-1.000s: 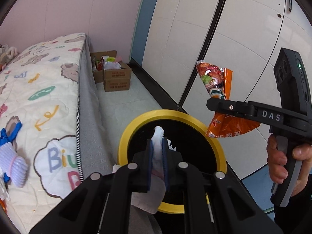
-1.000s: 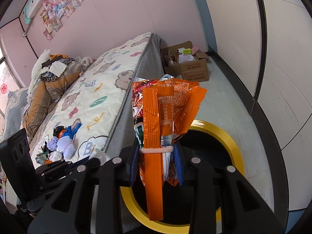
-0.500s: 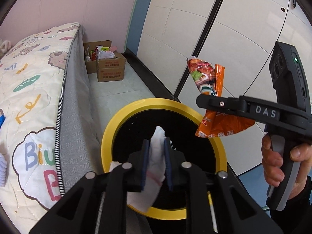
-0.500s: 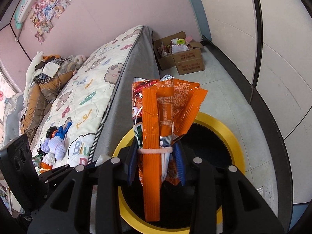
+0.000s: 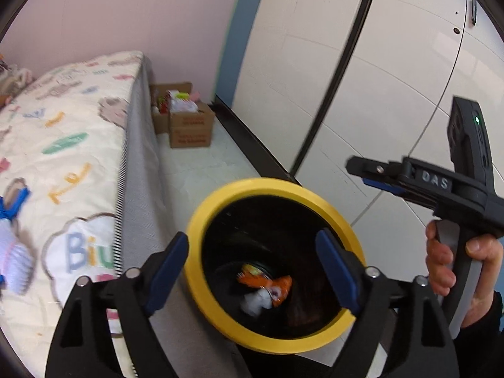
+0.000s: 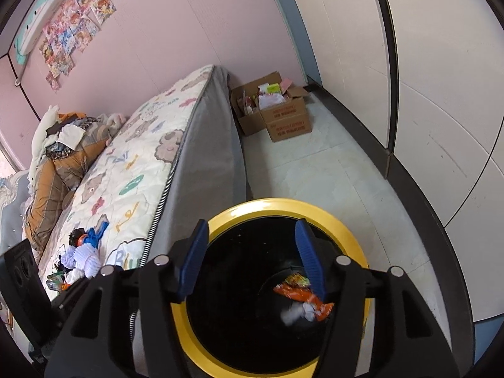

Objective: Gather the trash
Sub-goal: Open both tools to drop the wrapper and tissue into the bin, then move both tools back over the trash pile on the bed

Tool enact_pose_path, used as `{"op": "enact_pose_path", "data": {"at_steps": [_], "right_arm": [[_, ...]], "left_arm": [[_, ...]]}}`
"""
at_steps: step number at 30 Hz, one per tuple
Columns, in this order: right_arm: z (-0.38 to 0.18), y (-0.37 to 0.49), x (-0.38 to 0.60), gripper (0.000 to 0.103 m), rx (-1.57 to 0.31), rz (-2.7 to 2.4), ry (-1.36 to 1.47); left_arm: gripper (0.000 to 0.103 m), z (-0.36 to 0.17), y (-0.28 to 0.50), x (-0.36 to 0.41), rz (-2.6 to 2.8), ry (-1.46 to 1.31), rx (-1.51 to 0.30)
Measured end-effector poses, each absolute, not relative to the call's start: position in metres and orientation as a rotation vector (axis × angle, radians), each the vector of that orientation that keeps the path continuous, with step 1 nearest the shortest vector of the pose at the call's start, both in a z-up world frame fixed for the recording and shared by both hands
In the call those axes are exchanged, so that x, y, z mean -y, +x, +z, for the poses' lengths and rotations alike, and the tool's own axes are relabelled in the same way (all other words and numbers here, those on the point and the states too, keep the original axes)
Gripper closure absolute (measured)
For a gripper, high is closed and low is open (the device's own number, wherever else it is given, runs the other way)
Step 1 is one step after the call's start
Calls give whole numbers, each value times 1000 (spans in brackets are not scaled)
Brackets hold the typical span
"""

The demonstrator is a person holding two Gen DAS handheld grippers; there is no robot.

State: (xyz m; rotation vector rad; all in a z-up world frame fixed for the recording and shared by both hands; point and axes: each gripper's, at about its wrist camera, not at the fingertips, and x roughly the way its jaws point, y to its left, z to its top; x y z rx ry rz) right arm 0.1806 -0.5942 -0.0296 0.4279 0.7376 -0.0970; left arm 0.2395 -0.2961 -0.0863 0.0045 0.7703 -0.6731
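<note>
Bin: a black trash bin with a yellow rim (image 5: 220,195) stands on the floor, just beside the grey side of the bed (image 5: 138,163).
Orange wrapper: the orange snack wrapper (image 5: 267,283) lies at the bottom of the bin.
White tissue: the crumpled white tissue (image 5: 256,302) lies at the bottom of the bin, touching the wrapper.
Left hand-held gripper: the left hand-held gripper (image 5: 252,267) hangs above the bin's mouth, its jaws opening wide, released, with nothing between them.
Right hand-held gripper: the right hand-held gripper (image 6: 252,252) hangs above the bin too, jaws opening, released and empty; a hand (image 5: 453,267) grips its handle.
Cardboard box: an open cardboard box (image 6: 283,119) of oddments sits on the floor well beyond the bin, at the bed's far corner.
Bed top: a small blue and white toy (image 6: 88,252) lies on the patterned cover, near the bin's side of the bed.
</note>
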Motion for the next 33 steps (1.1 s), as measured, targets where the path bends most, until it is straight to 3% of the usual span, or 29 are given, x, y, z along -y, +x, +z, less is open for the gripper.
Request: {"op": "enact_pose_path", "data": {"at_steps": [2,13,33], "right_arm": [[-27,177,591,46,-725,-92,416],[-5,162,536,35,-667,-6,350],[29,174,403,26,-654,202,236]], "left_arm": [[14,-79,236,285,-642,1,-732],[9,-45,232,222,-516,-21,-637],[8,-24,225,80,-294,-102,-586]]}}
